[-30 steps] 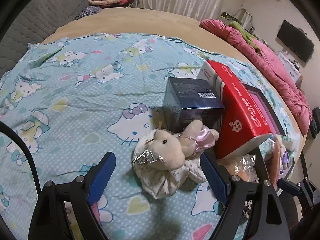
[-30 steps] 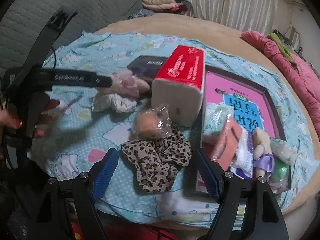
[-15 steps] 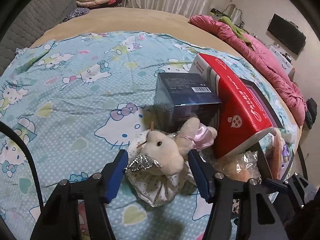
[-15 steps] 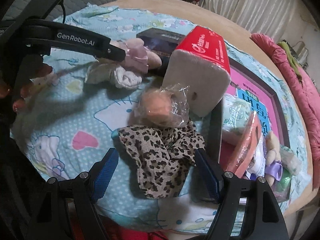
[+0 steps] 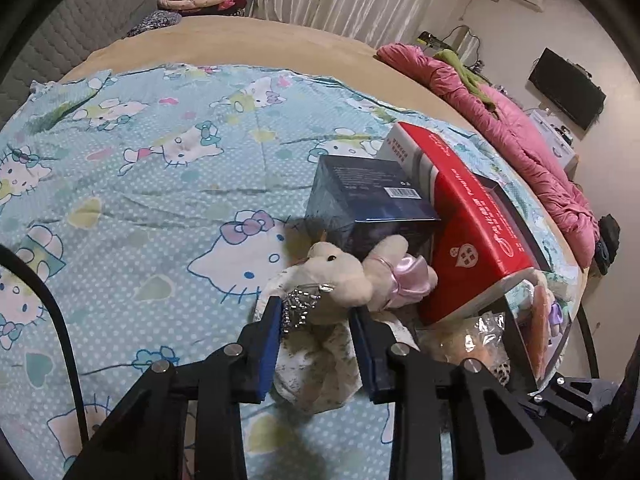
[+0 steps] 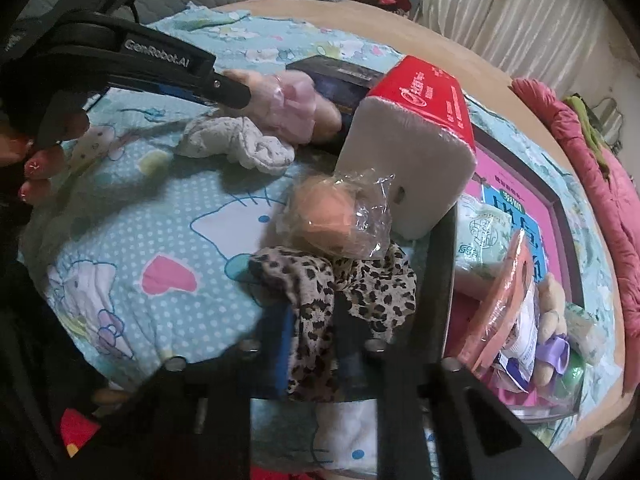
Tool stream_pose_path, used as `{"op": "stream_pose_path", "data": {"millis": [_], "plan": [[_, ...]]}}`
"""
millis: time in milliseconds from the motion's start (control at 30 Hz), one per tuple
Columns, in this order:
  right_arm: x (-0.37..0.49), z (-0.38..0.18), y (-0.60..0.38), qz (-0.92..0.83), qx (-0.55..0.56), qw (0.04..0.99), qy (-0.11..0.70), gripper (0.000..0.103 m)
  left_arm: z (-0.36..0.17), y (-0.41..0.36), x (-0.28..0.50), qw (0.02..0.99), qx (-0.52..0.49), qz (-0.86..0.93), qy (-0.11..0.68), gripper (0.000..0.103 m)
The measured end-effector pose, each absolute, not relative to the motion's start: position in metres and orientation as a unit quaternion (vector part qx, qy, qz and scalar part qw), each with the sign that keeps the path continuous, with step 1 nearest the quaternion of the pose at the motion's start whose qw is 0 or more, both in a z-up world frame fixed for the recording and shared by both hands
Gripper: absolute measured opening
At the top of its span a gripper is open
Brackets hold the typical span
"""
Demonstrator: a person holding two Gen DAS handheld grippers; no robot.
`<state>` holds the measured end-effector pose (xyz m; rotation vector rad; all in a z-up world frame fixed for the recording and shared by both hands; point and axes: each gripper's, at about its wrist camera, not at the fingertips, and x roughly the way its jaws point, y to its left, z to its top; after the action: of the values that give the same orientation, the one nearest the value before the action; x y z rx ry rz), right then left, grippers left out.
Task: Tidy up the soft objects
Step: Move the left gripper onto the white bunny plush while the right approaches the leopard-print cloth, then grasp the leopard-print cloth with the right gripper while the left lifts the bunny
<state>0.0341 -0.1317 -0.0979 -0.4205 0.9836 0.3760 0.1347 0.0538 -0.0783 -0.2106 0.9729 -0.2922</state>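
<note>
Where both grippers stood wide a second ago, each has just been closing. Left gripper [image 5: 316, 312] now presses its pads on the cream plush toy [image 5: 340, 276] lying against the dark blue box [image 5: 368, 208]. Right gripper [image 6: 310, 316] is clamped on the leopard-print cloth [image 6: 332, 280] on the patterned sheet [image 6: 168, 220], beside the wrapped ball [image 6: 336, 216].

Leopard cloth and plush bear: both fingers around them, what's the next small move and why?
Probably lift both straight up a little. The right gripper has pinched the leopard cloth; the left gripper has just closed on the plush bear, which leans against the dark box.
</note>
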Motion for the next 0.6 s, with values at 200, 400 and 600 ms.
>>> {"op": "stream_pose_path", "data": {"millis": [200,400,600], "plan": [[0.026,-0.074,-0.144,0.19,-0.167,0.857,0.448,0.009,-0.077,0.049,0.13,0.871,-0.09,-0.149,0.46,0.028],[0.022,-0.053,-0.158,0.195,-0.138,0.869,0.434,0.009,-0.065,0.054,0.121,0.878,-0.099,-0.147,0.445,0.028],[0.013,-0.037,-0.16,0.196,-0.118,0.879,0.418,0.009,-0.05,0.053,0.108,0.885,-0.093,-0.143,0.433,0.028]]}}
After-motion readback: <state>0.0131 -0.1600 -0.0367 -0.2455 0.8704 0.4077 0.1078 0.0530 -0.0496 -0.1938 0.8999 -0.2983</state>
